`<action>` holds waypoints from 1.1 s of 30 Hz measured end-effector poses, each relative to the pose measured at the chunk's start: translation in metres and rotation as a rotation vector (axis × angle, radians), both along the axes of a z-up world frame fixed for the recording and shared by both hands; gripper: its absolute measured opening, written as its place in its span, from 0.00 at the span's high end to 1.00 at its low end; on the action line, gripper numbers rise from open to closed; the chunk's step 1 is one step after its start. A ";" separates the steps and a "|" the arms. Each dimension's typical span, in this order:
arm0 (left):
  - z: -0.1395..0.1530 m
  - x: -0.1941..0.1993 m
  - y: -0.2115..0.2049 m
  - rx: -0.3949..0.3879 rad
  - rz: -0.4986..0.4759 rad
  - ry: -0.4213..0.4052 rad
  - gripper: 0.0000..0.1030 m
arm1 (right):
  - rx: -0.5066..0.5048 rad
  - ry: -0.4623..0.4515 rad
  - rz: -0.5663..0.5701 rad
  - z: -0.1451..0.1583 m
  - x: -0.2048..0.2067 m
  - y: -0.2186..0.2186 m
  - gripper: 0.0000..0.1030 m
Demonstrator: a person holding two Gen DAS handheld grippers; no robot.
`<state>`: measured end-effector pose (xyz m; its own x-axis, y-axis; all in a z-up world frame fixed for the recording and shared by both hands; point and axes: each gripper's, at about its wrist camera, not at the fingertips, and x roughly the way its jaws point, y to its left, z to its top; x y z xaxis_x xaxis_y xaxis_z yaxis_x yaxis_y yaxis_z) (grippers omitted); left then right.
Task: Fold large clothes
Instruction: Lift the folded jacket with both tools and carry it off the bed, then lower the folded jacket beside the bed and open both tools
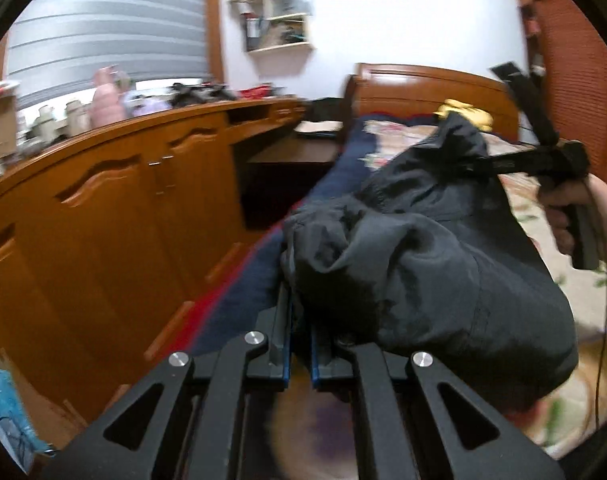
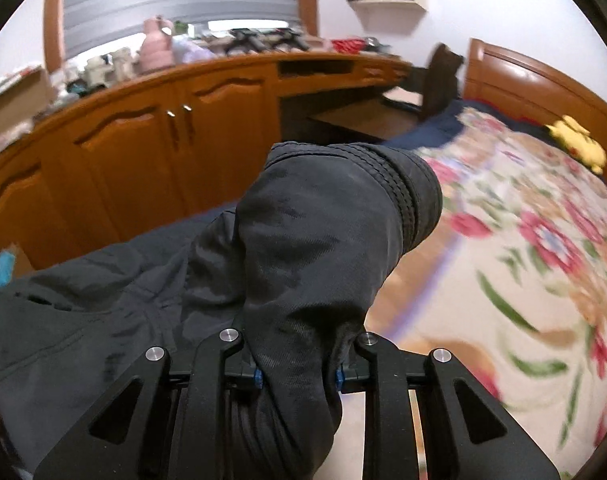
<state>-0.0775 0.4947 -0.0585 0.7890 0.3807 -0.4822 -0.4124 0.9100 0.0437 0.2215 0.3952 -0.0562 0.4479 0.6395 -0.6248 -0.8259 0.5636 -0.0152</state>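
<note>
Both claws clamped on dark garment (image 2: 311, 248): left claw (image 1: 299, 320) pinched tight, right claw (image 2: 297, 360) gripping thick bunch; lay flat mid-bed (image 2: 523, 240), keep taut

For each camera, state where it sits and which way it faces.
Left wrist: on the left gripper, facing along the bed edge toward the wooden headboard; shows the right gripper and hand.
Right wrist: on the right gripper, facing the orange wooden cabinets; no hand visible.
Both share the dark grey garment, floral bedspread and yellow plush toy.
</note>
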 end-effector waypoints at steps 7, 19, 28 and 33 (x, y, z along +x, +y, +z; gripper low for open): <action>-0.034 -0.012 0.039 -0.048 0.097 0.065 0.95 | -0.043 0.002 0.022 -0.010 -0.014 0.043 0.75; -0.016 -0.052 0.005 -0.086 0.113 0.022 0.71 | -0.091 -0.038 0.018 -0.025 -0.043 -0.014 0.29; 0.020 -0.052 -0.048 -0.063 0.041 -0.004 0.64 | -0.038 -0.069 0.041 -0.015 -0.096 -0.090 0.28; 0.030 -0.038 -0.075 -0.071 -0.004 -0.004 0.58 | 0.004 -0.082 0.034 0.000 -0.114 -0.135 0.28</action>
